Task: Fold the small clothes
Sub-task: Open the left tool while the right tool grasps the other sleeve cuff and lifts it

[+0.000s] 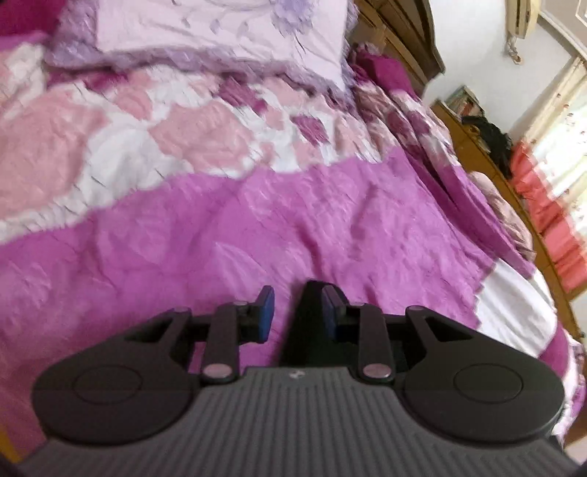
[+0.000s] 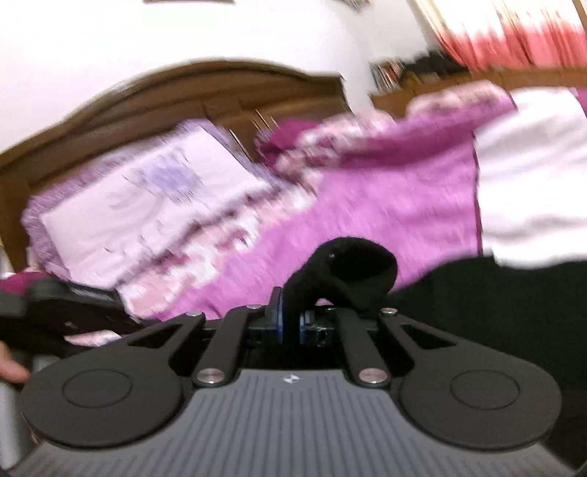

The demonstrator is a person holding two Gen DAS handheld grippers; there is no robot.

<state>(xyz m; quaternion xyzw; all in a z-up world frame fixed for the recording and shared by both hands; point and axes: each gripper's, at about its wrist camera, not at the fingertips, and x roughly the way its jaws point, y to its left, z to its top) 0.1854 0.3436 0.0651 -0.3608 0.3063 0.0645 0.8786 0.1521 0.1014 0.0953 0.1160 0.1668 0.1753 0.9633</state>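
Observation:
In the right wrist view my right gripper (image 2: 290, 324) is shut on a small black sock (image 2: 348, 268), whose bunched end curls up and to the right above the blue pads. In the left wrist view my left gripper (image 1: 298, 310) hangs over the pink bedspread (image 1: 227, 227). A strip of black cloth (image 1: 302, 330) lies against its right pad. Bedspread shows through the gap between that cloth and the left pad, so the jaws stand open. The left gripper (image 2: 62, 304) also shows at the left edge of the right wrist view, with part of a hand (image 2: 11, 368) below it.
A lilac pillow (image 1: 220, 29) lies at the head of the bed by the brown wooden headboard (image 2: 165, 91). A large dark mass (image 2: 495, 323) fills the lower right of the right wrist view. A wooden side rail (image 1: 488, 157) and red curtains (image 1: 550, 205) are at the right.

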